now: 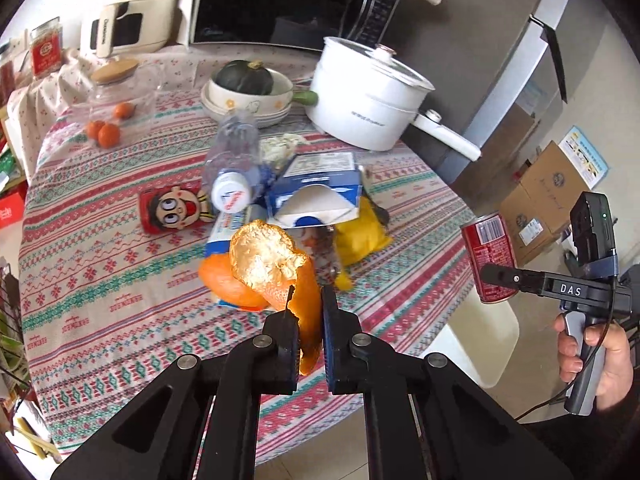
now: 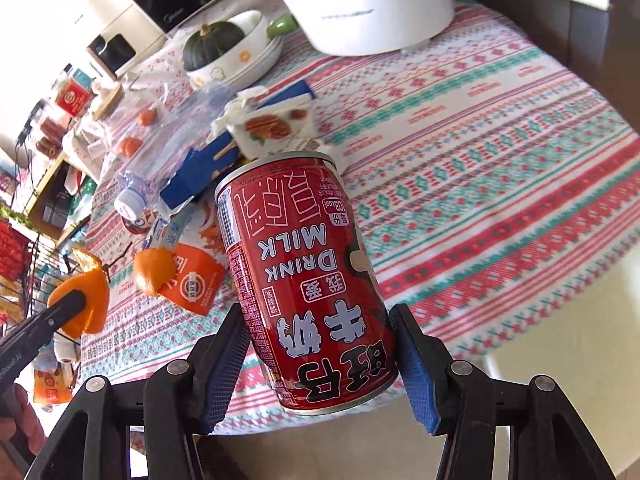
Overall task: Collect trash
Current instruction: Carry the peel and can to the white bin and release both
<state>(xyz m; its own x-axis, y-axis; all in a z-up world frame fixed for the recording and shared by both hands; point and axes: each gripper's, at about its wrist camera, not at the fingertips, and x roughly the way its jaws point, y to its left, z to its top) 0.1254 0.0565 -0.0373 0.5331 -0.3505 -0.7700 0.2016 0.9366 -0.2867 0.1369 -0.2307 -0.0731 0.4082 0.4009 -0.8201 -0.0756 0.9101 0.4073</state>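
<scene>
**Peel and can lifted over the patterned table**

A white ceramic bowl [image 1: 244, 98] holds a dark green squash [image 1: 245, 77] – it stands behind the trash pile, beside the white electric pot [image 1: 368, 96]. In the pile lie a clear plastic bottle [image 1: 234, 156] and a blue-white carton [image 1: 316, 192]. The left gripper [image 1: 310, 336] is clenched on a curled orange peel [image 1: 276, 268] – above the pile. The right gripper [image 2: 320, 364] grasps a red milk drink can [image 2: 308, 280], upside down, near the table edge [image 2: 520, 320].

Right gripper [image 2: 320, 364] clamps red milk drink can [image 2: 308, 280], tilted, above patterned tablecloth [image 2: 500, 168]. Far left, left gripper [image 2: 74, 304] pinches orange peel [image 2: 82, 304]. Wrappers, cartons, plastic bottle [image 2: 134, 196] clutter table behind.
</scene>
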